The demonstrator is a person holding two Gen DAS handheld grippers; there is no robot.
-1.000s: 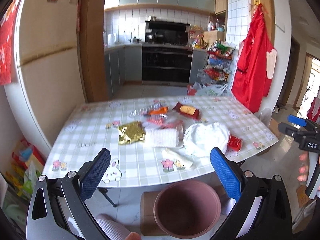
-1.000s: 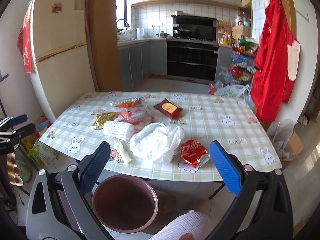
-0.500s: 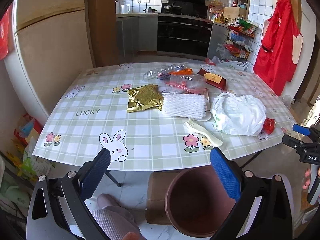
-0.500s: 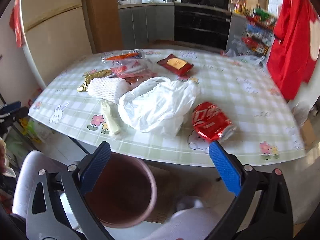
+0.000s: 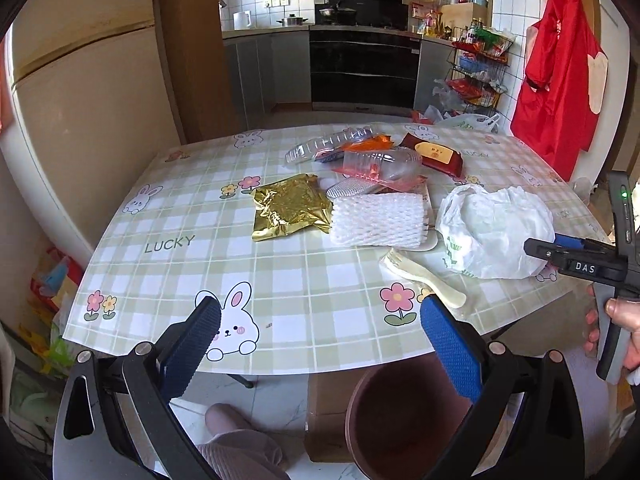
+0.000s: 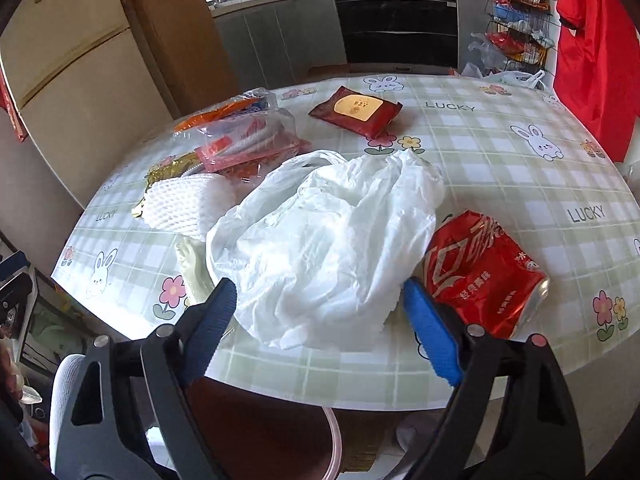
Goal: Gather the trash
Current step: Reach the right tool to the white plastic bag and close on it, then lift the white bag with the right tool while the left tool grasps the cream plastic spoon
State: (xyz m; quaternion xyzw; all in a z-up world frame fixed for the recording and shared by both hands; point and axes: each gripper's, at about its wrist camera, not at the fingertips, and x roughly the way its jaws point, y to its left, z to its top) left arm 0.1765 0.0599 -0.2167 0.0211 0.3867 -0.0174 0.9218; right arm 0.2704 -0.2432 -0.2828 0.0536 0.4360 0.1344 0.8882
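Trash lies on a checked tablecloth table (image 5: pixel 168 216): a white plastic bag (image 6: pixel 328 240), a crushed red can (image 6: pixel 480 272), a white foam net (image 5: pixel 378 220), a gold foil wrapper (image 5: pixel 288 208), a cream plastic spoon (image 5: pixel 420 276), clear plastic trays (image 5: pixel 360 156) and a dark red packet (image 6: pixel 356 110). My right gripper (image 6: pixel 318 328) is open, its blue pads at the near edge of the white bag. My left gripper (image 5: pixel 320 344) is open and empty over the table's front edge. A brown bin (image 5: pixel 400 416) stands on the floor below the table edge.
A fridge (image 5: pixel 80 92) stands left of the table. Kitchen counters and a black oven (image 5: pixel 360 68) are behind. A red apron (image 5: pixel 560 64) hangs at right beside a wire rack (image 5: pixel 476 72). A cardboard piece lies under the bin.
Both grippers have moved forward and down toward the table. The right one now reaches the white bag; the left one is over the front edge. Both stay open.
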